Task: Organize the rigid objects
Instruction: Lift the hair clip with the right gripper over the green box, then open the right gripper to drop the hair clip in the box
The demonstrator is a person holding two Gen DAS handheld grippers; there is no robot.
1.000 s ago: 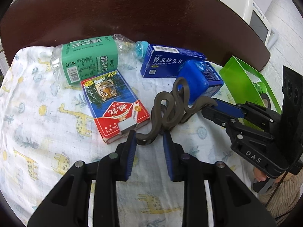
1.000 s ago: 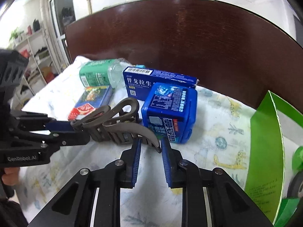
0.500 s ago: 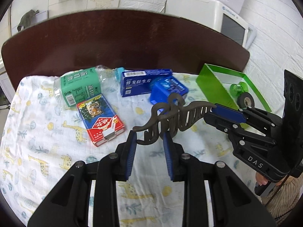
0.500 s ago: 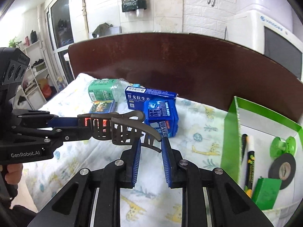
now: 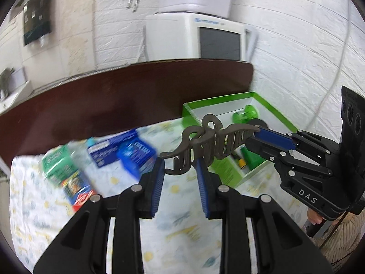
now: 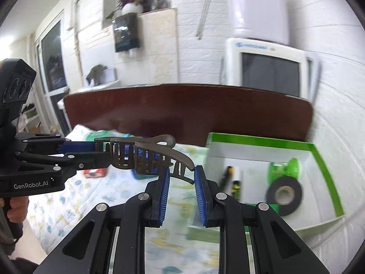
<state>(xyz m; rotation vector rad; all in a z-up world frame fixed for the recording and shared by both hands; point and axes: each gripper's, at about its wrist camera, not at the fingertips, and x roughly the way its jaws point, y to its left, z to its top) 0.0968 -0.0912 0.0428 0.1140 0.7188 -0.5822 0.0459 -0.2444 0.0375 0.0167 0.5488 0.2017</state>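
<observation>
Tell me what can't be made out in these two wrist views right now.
- Print on the blue boxes and the green-labelled bottle: motion blur, left wrist view.
- Near corner of the green box: hidden behind the right gripper, right wrist view.
- The markers in it: blurred, labels unreadable.
- Left end of the hair claw: covered by the left gripper.

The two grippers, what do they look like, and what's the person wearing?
Both are black, angular frames with silver rivets and ribbed blue pads. The right gripper is marked DAS; the left gripper reads GenRobot.AI. Each carries a black three-lens block. A beige knit sleeve shows.
</observation>
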